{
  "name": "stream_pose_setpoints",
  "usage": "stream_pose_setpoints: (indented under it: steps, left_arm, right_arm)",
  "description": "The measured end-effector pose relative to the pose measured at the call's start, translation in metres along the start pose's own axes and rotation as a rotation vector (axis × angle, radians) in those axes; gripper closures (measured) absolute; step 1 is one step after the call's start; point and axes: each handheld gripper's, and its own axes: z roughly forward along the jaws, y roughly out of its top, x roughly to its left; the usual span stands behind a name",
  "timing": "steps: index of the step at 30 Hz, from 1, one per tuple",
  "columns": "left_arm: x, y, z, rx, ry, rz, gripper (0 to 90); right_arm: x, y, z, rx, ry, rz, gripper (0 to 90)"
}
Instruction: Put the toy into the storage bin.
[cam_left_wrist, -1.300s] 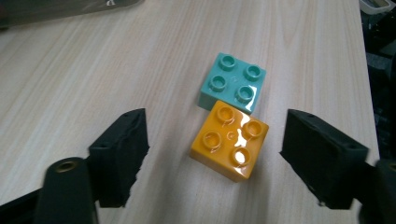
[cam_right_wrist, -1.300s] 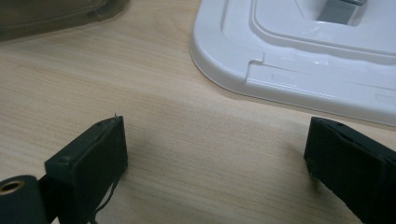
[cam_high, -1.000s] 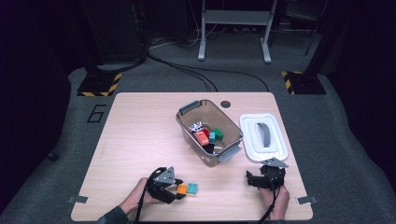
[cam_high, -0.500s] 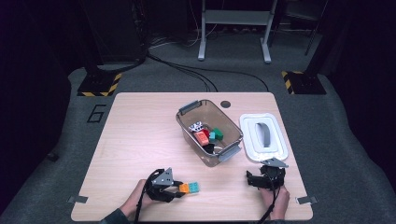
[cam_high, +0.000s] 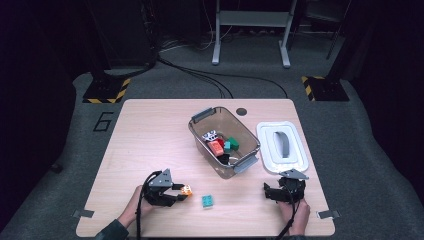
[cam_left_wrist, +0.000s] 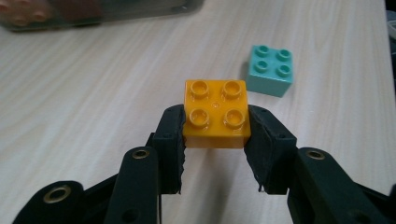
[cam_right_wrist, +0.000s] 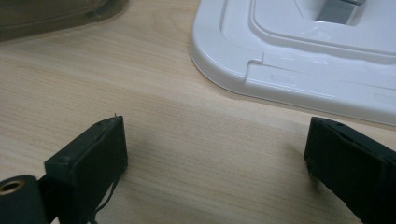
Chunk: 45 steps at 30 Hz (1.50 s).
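Observation:
My left gripper (cam_left_wrist: 215, 122) is shut on an orange four-stud brick (cam_left_wrist: 215, 114), its pads pressing both sides and holding it slightly above the table. In the high view this gripper (cam_high: 181, 192) sits near the front left with the orange brick (cam_high: 186, 190) at its tip. A teal four-stud brick (cam_left_wrist: 271, 70) lies on the wood just beyond it, apart from the orange one, and is the teal brick (cam_high: 208, 201) in the high view. My right gripper (cam_high: 270, 192) rests at the front right, and its jaws (cam_right_wrist: 217, 130) stand open over bare wood.
A clear plastic bin (cam_high: 200, 140) with several coloured bricks inside stands mid-table. Its white lid (cam_high: 295, 150) lies to the right, just beyond the right gripper; the lid's edge (cam_right_wrist: 299, 70) is close ahead of the jaws. The table's front edge is near both hands.
The left gripper has closed on the orange brick and lifted it a little, drawing it away from the teal brick it lay beside. The right gripper has not moved.

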Motion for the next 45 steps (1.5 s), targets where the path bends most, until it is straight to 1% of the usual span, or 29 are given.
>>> stream_pose_setpoints:
  steps: [2, 4, 6, 7, 9, 10, 11, 15, 16, 17, 18, 19, 20, 23, 24, 30, 31, 32, 34, 37, 38, 39, 41, 45]
  left_arm:
    - [0.005, 0.002, -0.004, -0.01, 0.002, -0.015, 59.1]
    - [0.01, 0.004, -0.007, -0.006, 0.007, -0.027, 59.1]
    - [0.015, 0.006, -0.01, -0.002, 0.014, -0.03, 59.1]
    - [0.017, 0.007, -0.011, 0.007, 0.011, -0.032, 59.1]
    - [0.021, 0.008, -0.013, 0.002, 0.021, -0.05, 59.1]
    - [0.023, 0.009, -0.014, 0.002, 0.016, -0.057, 59.1]
    - [0.026, 0.01, -0.015, 0.005, 0.019, -0.061, 59.1]
    - [0.033, 0.014, -0.021, 0.016, 0.034, -0.066, 59.1]
    - [0.035, 0.016, -0.023, 0.02, 0.03, -0.07, 59.1]
    - [0.038, 0.017, -0.025, 0.016, 0.04, -0.069, 59.1]
    - [0.04, 0.019, -0.026, 0.019, 0.041, -0.072, 59.1]
    - [0.043, 0.02, -0.029, 0.02, 0.037, -0.078, 59.0]
    - [0.045, 0.022, -0.03, 0.011, 0.044, -0.086, 59.1]
    - [0.052, 0.026, -0.034, 0.02, 0.044, -0.09, 59.1]
    - [0.053, 0.028, -0.034, 0.017, 0.053, -0.097, 59.1]
    - [0.066, 0.043, -0.041, 0.026, 0.064, -0.088, 59.1]
    - [0.068, 0.046, -0.042, 0.03, 0.06, -0.091, 59.1]
    - [0.069, 0.049, -0.042, 0.023, 0.067, -0.093, 59.1]
    - [0.072, 0.055, -0.044, 0.034, 0.067, -0.085, 59.1]
    - [0.075, 0.064, -0.046, 0.034, 0.077, -0.08, 59.1]
    - [0.077, 0.068, -0.047, 0.042, 0.072, -0.076, 59.1]
    - [0.077, 0.07, -0.047, 0.034, 0.08, -0.08, 59.1]
    - [0.079, 0.075, -0.05, 0.039, 0.079, -0.073, 59.1]
    - [0.084, 0.085, -0.053, 0.047, 0.089, -0.064, 59.1]
  right_arm:
    - [0.0, 0.0, 0.0, 0.0, 0.0, 0.0, 5.0]
    - [0.0, 0.0, 0.0, 0.0, 0.0, 0.0, 5.0]
    - [0.0, 0.0, 0.0, 0.0, 0.0, 0.0, 4.9]
    - [0.0, 0.0, 0.0, 0.0, 0.0, -0.001, 5.0]
    - [0.0, 0.0, 0.0, 0.0, 0.0, 0.0, 4.9]
    - [0.0, 0.0, 0.0, -0.001, 0.0, 0.0, 4.9]
    - [0.0, 0.0, 0.0, 0.0, 0.0, -0.001, 5.0]
    - [0.0, 0.0, 0.0, -0.001, 0.001, -0.001, 4.9]
    - [0.0, 0.0, 0.0, 0.0, 0.001, -0.001, 4.9]
    - [0.0, 0.0, 0.0, 0.0, 0.001, -0.001, 4.9]
    - [0.0, 0.0, 0.0, 0.0, 0.001, -0.001, 4.9]
    - [0.0, 0.0, 0.0, 0.0, 0.0, -0.001, 4.9]
    - [0.0, 0.0, 0.0, -0.001, 0.001, -0.001, 4.9]
    - [0.0, 0.0, 0.0, -0.001, 0.001, -0.001, 4.9]
    - [0.0, 0.0, 0.0, 0.0, 0.001, -0.002, 4.9]
    - [0.0, 0.0, 0.0, 0.0, 0.001, -0.001, 5.0]
    - [0.0, 0.0, 0.0, -0.001, 0.001, -0.001, 5.0]
    - [0.0, 0.0, 0.0, -0.001, 0.001, -0.001, 5.0]
    - [0.0, 0.0, 0.0, -0.001, 0.001, -0.001, 5.0]
    - [0.0, 0.0, 0.0, 0.0, 0.001, 0.0, 5.0]
    - [0.0, 0.0, 0.0, -0.001, 0.001, -0.001, 5.0]
    - [0.0, 0.0, 0.0, -0.001, 0.001, -0.001, 5.0]
    - [0.0, 0.0, 0.0, -0.001, 0.001, -0.001, 5.0]
    - [0.0, 0.0, 0.0, 0.0, 0.001, 0.0, 5.0]
